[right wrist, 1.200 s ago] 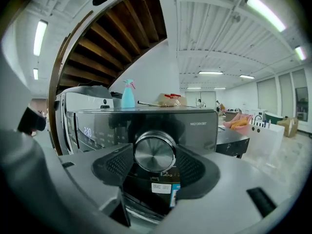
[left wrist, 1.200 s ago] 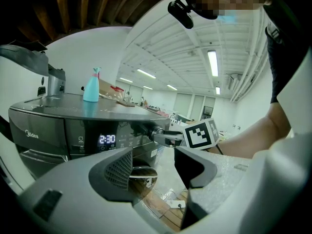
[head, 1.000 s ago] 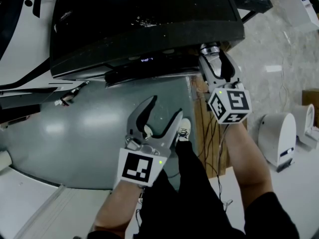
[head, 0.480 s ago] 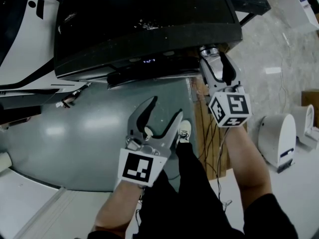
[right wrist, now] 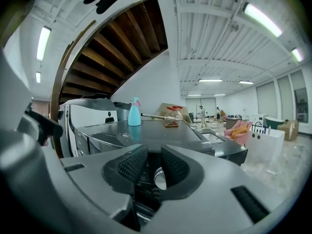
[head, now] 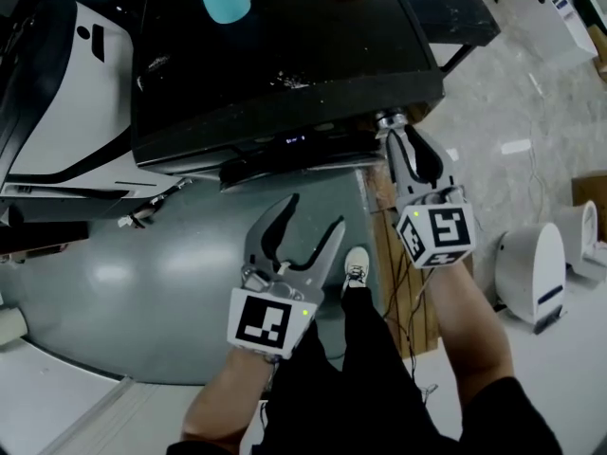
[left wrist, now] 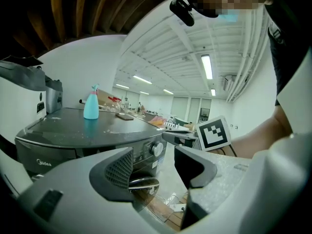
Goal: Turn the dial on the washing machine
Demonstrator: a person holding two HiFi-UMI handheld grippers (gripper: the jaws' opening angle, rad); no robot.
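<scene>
The right gripper point(head: 398, 133) is closing its 2 jaws around the washing machine point(head: 285, 45) dial point(right wrist: 159, 178), with a thin gap remaining. The left gripper point(head: 313, 214) hangs spread, empty.

The left tongs point(head: 313, 214) are held low in front of the person, tips pointing forward, jaws wide apart with nothing between them. The bare left forearm point(head: 223, 401) runs back toward the body, and the marker cube point(head: 268, 320) faces up at the wrist. The right tongs point(head: 403, 136) reach farther forward on an extended bare right forearm point(head: 465, 311). Their jaws are closing and only a narrow gap is left. The dial point(right wrist: 158, 178) shows in that gap at the tips, and the pads are not seen pressing on it.
</scene>
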